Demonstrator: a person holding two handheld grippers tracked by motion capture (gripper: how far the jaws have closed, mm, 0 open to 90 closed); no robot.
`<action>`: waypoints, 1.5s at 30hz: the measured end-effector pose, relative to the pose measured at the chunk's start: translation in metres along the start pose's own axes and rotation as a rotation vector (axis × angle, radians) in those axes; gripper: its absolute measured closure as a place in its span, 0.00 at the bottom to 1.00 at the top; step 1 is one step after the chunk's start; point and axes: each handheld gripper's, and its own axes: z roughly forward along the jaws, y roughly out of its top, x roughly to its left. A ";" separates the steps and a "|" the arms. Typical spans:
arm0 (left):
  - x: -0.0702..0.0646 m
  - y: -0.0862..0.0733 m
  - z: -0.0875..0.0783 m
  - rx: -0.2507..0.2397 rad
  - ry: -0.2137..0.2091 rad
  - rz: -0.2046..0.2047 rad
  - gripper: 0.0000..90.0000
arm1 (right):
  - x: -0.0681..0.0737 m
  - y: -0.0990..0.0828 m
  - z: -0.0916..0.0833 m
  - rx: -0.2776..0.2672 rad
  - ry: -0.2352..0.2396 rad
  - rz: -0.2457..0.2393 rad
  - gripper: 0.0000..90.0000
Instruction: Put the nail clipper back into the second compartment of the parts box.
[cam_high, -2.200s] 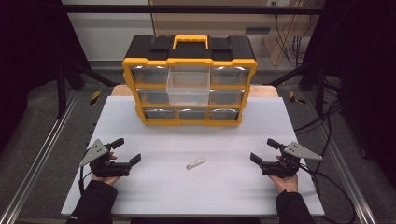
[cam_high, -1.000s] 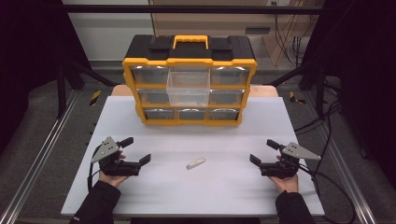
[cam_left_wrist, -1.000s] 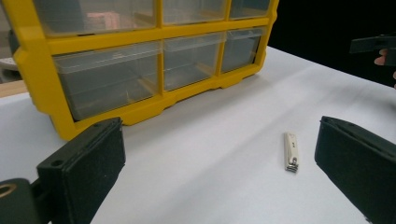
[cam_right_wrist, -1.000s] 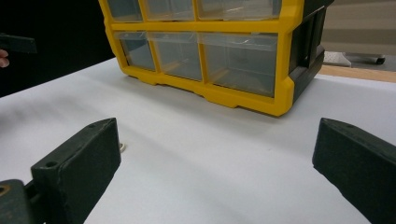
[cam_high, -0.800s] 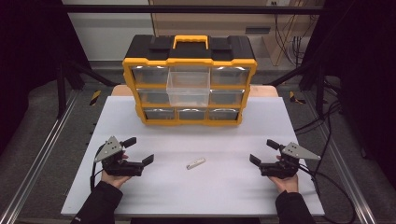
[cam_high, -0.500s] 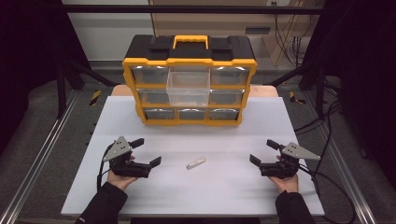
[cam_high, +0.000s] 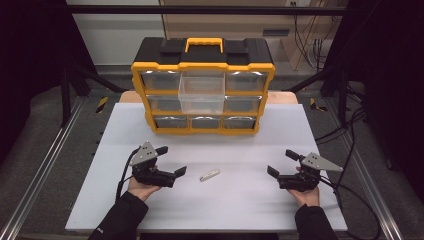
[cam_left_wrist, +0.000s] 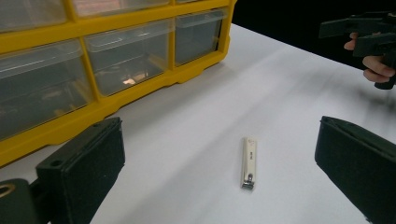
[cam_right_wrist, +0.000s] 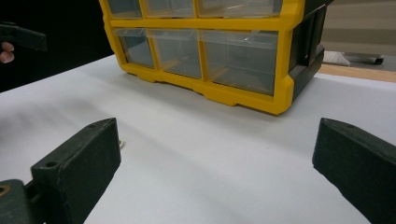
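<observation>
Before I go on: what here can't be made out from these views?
- Drawer contents: organizer fronts are cloudy in the high view; only vague shapes behind them in the left gripper view.
- Nail clipper: any marking is too small to read; in the right gripper view a jaw hides nearly all of it.
- Organizer top: cut off in both gripper views.

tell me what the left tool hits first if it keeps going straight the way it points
Most likely the nail clipper, which lies on the white table between the open jaws of the left tool, just ahead; depth is hard to judge.

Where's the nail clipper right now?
High view: the nail clipper lies flat on the white table, just beyond the open left gripper, in front of the yellow organizer.
</observation>
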 end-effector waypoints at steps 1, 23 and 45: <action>-0.001 0.001 0.003 0.007 -0.002 0.003 0.02 | 0.000 0.000 0.000 -0.001 0.001 0.001 0.02; -0.023 0.010 0.059 0.134 -0.060 0.046 0.02 | 0.000 0.000 0.000 0.002 -0.002 -0.003 0.02; -0.028 0.000 0.104 0.323 -0.052 0.067 0.06 | 0.000 -0.001 0.002 0.005 -0.001 -0.001 0.02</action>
